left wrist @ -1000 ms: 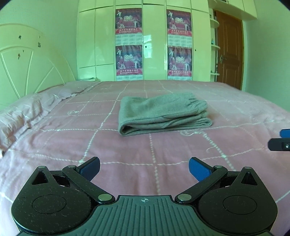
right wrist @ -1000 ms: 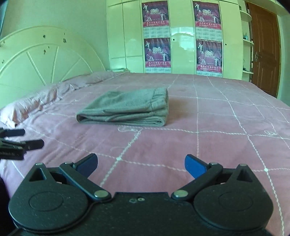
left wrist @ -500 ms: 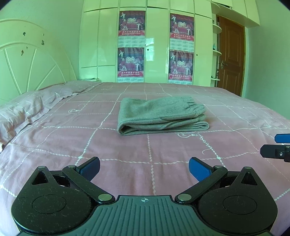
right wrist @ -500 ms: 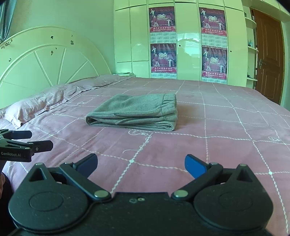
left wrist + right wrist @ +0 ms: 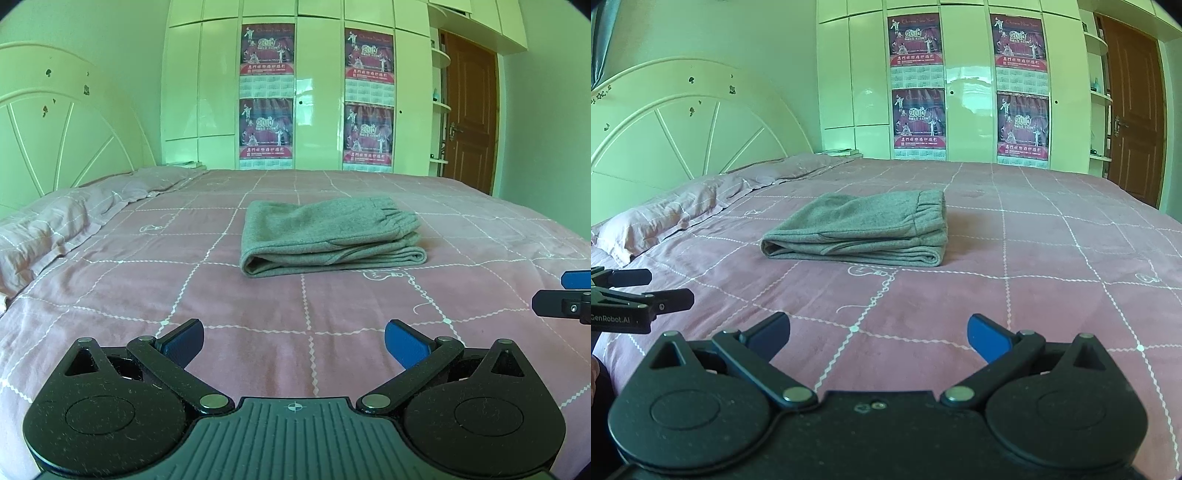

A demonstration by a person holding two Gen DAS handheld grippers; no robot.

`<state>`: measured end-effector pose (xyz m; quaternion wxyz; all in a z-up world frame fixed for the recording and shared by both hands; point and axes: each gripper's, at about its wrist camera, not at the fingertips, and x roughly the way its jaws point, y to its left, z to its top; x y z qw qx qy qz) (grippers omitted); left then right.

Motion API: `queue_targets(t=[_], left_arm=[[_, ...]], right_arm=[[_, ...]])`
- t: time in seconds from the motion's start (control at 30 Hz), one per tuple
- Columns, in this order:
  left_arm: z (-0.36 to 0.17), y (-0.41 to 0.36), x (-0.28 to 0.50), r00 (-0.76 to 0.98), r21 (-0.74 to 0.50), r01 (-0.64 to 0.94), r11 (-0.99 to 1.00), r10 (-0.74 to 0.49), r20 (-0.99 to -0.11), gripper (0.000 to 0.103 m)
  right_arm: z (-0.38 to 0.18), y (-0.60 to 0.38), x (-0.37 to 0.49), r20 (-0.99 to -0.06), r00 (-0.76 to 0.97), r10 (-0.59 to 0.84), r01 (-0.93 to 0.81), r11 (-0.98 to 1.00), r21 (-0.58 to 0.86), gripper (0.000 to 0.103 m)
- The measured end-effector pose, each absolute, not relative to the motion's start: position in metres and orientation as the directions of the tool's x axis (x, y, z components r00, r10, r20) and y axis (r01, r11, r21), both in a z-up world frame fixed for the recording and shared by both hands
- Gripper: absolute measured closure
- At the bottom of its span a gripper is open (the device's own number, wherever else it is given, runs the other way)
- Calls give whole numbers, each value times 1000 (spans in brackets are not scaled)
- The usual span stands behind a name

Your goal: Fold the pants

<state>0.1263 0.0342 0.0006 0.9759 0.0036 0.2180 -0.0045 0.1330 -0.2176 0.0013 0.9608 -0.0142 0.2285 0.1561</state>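
Pants (image 5: 328, 236) lie folded on the bed (image 5: 258, 314), well ahead of both tools. Left gripper (image 5: 293, 341) and right gripper (image 5: 877, 334) – jaws apart, empty. Fabric appears soft, limp, light – grip stacked edges, not single layers.

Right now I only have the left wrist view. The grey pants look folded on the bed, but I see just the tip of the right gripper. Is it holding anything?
Observer: No. The right gripper is open and empty. It is over the pink bedspread, short of the folded pants.
Operator: Is anything beside it on its left?
Observer: Only the left gripper, at the frame edge. Its side reads GenRobot.AI, and it is also clear of the pants.
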Motion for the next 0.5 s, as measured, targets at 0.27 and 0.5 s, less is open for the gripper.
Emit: queue_targets(t=[0.27, 0.5], left_arm=[[0, 34, 126, 906, 4, 14, 1000, -10, -422, 0], [0, 34, 127, 907, 11, 15, 1000, -9, -421, 0]], right_arm=[[1, -220, 134, -447, 845, 293, -300, 952, 57, 6], [1, -222, 134, -442, 847, 295, -302, 952, 56, 6]])
